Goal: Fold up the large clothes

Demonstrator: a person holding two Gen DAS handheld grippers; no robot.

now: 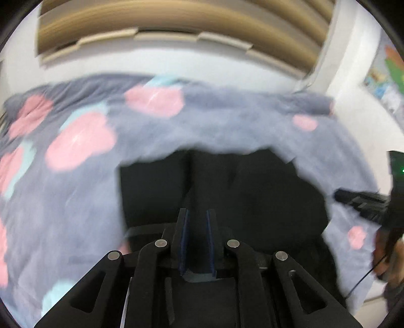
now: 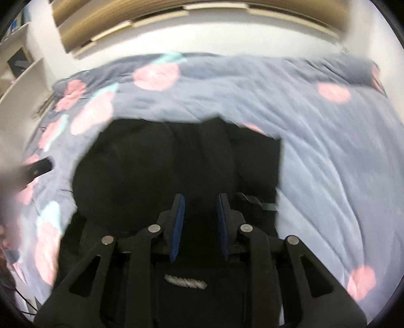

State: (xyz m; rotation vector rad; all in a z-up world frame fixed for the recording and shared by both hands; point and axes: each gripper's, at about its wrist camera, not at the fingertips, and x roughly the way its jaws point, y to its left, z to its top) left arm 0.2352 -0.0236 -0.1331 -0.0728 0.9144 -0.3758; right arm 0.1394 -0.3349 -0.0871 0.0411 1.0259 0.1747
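Black garment (image 2: 176, 161) lies on the bed, on a grey quilt (image 2: 328, 151) with pink blotches, straight ahead of both tools.

Near: left hand-held gripper (image 1: 197, 214) has its jaws narrow, a small gap between the blue pads, nothing visibly between them. Right hand-held gripper (image 2: 200, 199) stands somewhat wider, also with nothing in the gap, though dark cloth sits right beneath, so contact is unclear. A pale cord (image 2: 185, 281) lies on the black cloth beneath it.

Middle: garment spreads forward and sideways from both tips; it reads as roughly blocky, long axis hard to tell through blur. Both hands look about equally close.

Far: quilt's far edge, then white wall and a wooden headboard (image 1: 176, 22).
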